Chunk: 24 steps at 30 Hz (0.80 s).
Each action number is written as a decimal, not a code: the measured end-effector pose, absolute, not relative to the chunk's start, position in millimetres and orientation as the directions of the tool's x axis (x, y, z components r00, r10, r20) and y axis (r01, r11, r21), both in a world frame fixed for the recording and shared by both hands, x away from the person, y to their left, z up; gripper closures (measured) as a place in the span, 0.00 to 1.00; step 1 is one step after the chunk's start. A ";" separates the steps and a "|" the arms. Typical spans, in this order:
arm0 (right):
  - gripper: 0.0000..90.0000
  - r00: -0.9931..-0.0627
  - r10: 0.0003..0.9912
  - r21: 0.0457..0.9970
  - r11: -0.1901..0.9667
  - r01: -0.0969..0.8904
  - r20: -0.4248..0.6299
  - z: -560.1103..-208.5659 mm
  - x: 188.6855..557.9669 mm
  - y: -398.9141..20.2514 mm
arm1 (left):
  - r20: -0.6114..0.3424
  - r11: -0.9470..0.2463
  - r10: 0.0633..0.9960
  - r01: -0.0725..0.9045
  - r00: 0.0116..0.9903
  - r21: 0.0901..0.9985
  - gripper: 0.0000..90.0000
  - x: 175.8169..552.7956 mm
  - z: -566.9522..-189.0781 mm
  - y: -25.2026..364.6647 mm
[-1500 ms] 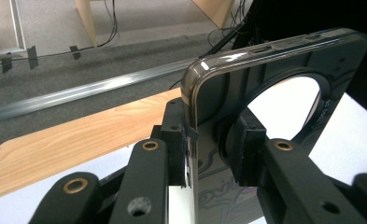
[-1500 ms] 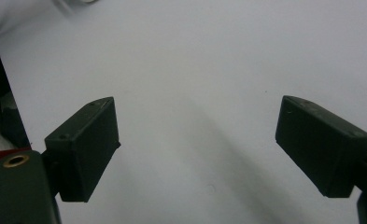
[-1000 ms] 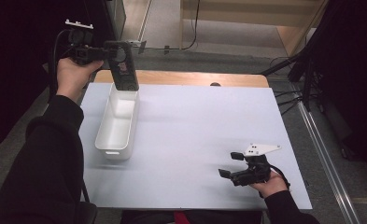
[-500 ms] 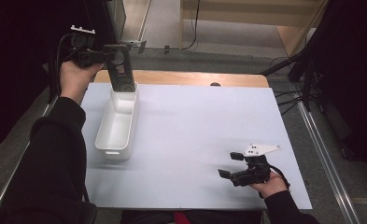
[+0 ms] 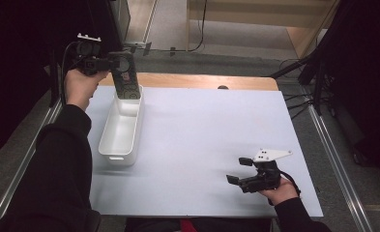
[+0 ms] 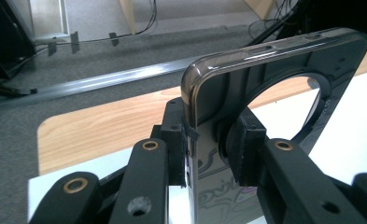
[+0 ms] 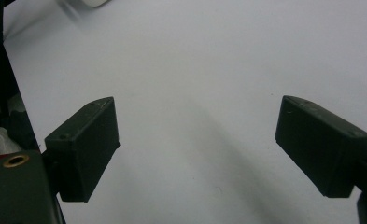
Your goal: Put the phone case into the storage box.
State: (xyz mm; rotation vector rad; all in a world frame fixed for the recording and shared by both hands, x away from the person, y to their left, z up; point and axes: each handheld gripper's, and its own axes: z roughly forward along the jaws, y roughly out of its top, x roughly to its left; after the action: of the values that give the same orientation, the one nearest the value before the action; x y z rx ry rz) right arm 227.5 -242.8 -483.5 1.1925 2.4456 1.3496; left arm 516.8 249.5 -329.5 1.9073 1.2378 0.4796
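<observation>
Phone case upright above the far end of the bin, clamped in my left gripper.

My left gripper [image 5: 111, 63] pinches the case [image 5: 126, 77] near its top edge, the pads pressed on both faces in the left gripper view [image 6: 239, 144]. The case hangs straight below the jaws, long axis vertical, its lower end just over the far end of the bin [image 5: 121, 126]. The bin's long axis runs from under the gripper back toward me, so I judge the case must tip that way to lie flat inside. My right gripper [image 5: 240, 171] rests on the table [image 5: 202, 121] well off to the other side, jaws wide and holding nothing; my left hand is far nearer.
</observation>
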 end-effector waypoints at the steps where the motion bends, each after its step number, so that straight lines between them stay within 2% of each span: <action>1: 0.14 -0.687 0.676 0.756 0.296 0.584 0.266 -483.1 227.2 -243.0 | -0.098 -0.213 0.887 0.588 0.452 0.780 0.78 517.2 -330.9 249.6; 24: 0.14 -0.691 0.674 0.755 0.303 0.582 0.263 -483.2 226.8 -241.6 | -0.069 -0.240 0.894 0.604 0.442 0.760 0.78 523.0 -350.7 242.8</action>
State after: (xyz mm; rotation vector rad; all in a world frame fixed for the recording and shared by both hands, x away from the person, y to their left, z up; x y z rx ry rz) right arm 226.8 -241.6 -483.2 1.1861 2.4502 1.3495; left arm 523.0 242.8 -350.7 1.9551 1.2575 0.4989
